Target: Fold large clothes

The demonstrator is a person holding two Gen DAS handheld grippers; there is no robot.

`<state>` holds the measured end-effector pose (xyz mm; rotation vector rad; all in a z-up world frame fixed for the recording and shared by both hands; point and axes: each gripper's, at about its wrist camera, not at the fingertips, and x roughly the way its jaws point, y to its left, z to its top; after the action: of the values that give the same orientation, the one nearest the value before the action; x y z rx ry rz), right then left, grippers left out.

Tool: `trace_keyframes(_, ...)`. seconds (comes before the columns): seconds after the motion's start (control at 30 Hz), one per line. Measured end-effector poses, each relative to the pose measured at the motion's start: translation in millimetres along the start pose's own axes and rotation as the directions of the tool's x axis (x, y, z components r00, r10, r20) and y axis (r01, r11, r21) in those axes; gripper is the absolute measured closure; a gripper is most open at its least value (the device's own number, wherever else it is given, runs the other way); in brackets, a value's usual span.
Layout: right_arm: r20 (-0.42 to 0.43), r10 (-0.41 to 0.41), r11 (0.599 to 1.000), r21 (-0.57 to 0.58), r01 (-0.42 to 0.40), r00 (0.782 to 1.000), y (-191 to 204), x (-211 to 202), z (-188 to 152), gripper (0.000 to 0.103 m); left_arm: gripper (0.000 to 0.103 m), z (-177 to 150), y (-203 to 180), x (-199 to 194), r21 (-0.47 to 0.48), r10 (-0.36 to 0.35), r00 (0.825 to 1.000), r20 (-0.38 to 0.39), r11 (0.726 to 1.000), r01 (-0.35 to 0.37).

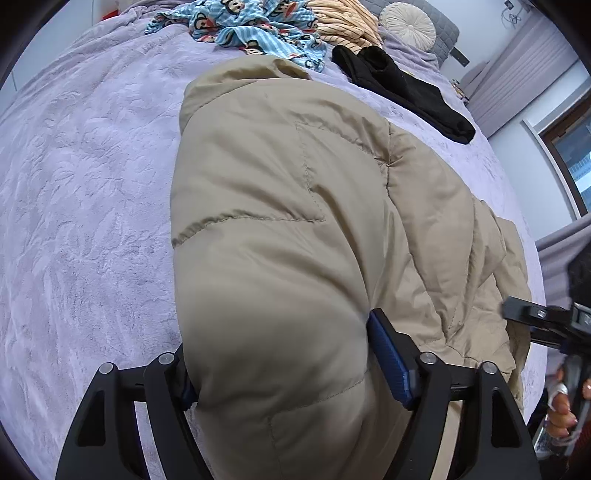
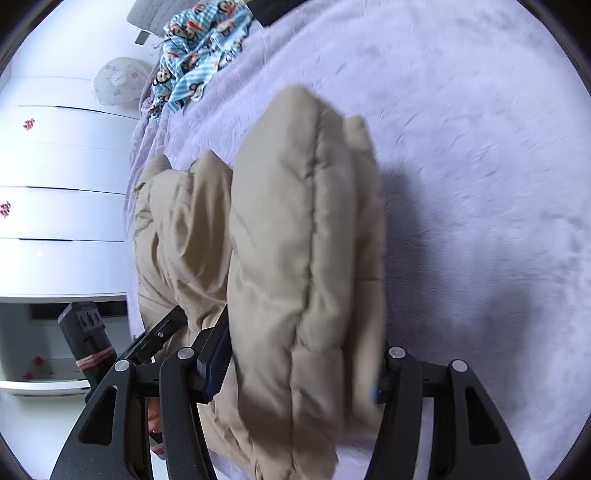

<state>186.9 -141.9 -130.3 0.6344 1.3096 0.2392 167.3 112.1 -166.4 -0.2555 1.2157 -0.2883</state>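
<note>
A beige puffer jacket (image 1: 288,206) lies on a lilac bedspread (image 1: 81,192). My left gripper (image 1: 280,373) is shut on a thick padded fold of the jacket, one blue pad (image 1: 391,365) showing on its right side. My right gripper (image 2: 299,369) is shut on another thick fold of the jacket (image 2: 295,229) and holds it raised above the bedspread (image 2: 480,184). The right gripper also shows at the right edge of the left wrist view (image 1: 535,317). The left gripper shows at lower left in the right wrist view (image 2: 155,339).
A blue monkey-print garment (image 1: 255,29), an orange striped garment (image 1: 347,22), a black garment (image 1: 402,92) and a round cream cushion (image 1: 406,22) lie at the far end of the bed. White drawers (image 2: 62,184) stand beside the bed. A window (image 1: 569,155) is at the right.
</note>
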Motion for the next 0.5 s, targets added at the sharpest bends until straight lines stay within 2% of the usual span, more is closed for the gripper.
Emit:
trace_keyframes(0.13, 0.081, -0.099, 0.991, -0.084, 0.106, 0.992, 21, -32, -19, 0.045, 0.023, 0, -4, -5, -0.005, 0.03, 1.0, -0.003, 1.0, -0.03)
trace_keyframes(0.2, 0.115, -0.11, 0.986, -0.112, 0.123, 0.987, 17, -50, -21, 0.069, 0.023, 2, -8, -15, 0.004, 0.079, 0.997, 0.025, 0.997, -0.08)
trace_keyframes(0.23, 0.133, -0.119, 0.983, -0.125, 0.136, 0.984, 19, -56, -27, 0.071, 0.023, 3, -9, -23, 0.01, 0.107, 0.993, 0.059, 0.994, -0.108)
trace_keyframes(0.3, 0.162, -0.116, 0.978, -0.153, 0.141, 0.98, 8, -62, -34, 0.071, 0.023, 10, -10, -44, 0.02, 0.152, 0.974, 0.166, 0.987, -0.157)
trace_keyframes(0.37, 0.149, -0.084, 0.977, -0.184, 0.111, 0.985, 2, -69, -37, 0.071, 0.023, 24, -7, -57, 0.016, 0.167, 0.958, 0.232, 0.984, -0.175)
trace_keyframes(0.5, 0.11, -0.046, 0.981, -0.184, 0.066, 0.993, 16, -48, -26, 0.07, 0.023, 60, -1, -46, 0.025, 0.175, 0.953, 0.249, 0.982, -0.187)
